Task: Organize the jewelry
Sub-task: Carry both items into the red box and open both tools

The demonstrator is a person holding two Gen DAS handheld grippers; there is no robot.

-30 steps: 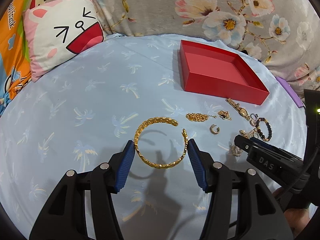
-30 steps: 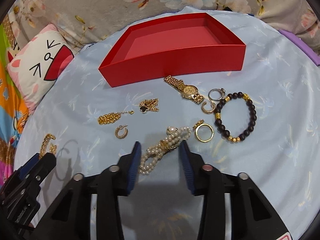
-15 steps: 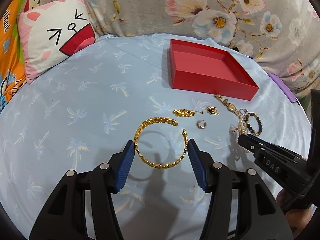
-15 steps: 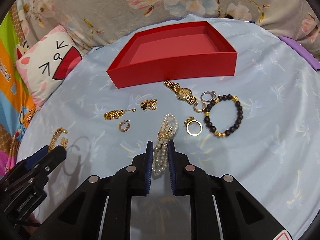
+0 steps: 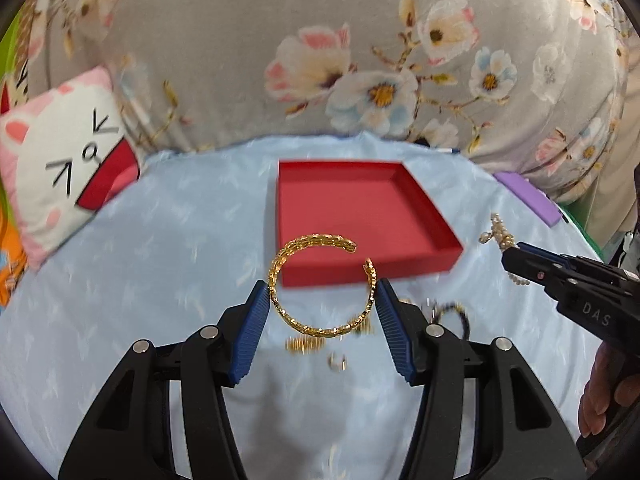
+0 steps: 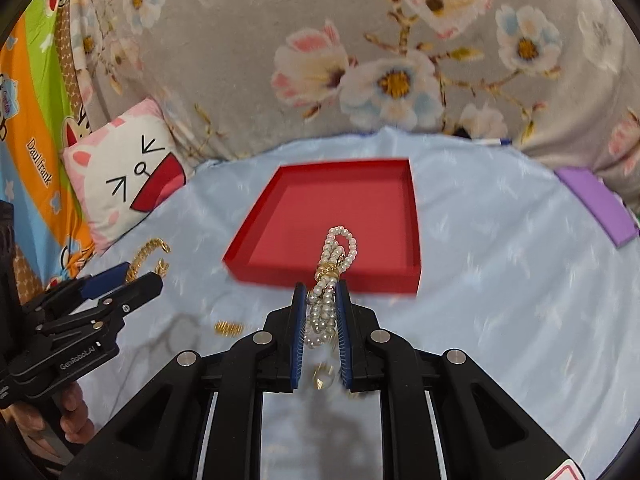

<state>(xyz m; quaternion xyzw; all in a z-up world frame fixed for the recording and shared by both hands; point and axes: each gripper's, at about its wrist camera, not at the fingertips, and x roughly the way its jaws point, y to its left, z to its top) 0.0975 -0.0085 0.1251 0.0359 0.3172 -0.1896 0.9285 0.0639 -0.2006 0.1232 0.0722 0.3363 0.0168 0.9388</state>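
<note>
My left gripper (image 5: 322,294) is shut on a gold open cuff bracelet (image 5: 320,322) and holds it in the air just short of the red tray (image 5: 360,216). My right gripper (image 6: 321,294) is shut on a pearl bracelet (image 6: 334,264) with a gold clasp, lifted over the near wall of the red tray (image 6: 320,274). The right gripper with the pearls (image 5: 500,236) shows at the right of the left wrist view. The left gripper and cuff (image 6: 146,256) show at the left of the right wrist view. The tray looks empty.
Blurred small jewelry lies on the blue cloth below the grippers: a gold chain piece (image 6: 228,328), a ring (image 5: 337,361), a dark bead bracelet (image 5: 456,314). A cat cushion (image 6: 128,188) lies at the left, a purple object (image 6: 596,204) at the right, floral fabric behind.
Both grippers have lifted and moved forward toward the red tray. The right gripper closed on the pearl bracelet and raised it off the cloth. The left kept its grip on the cuff.
</note>
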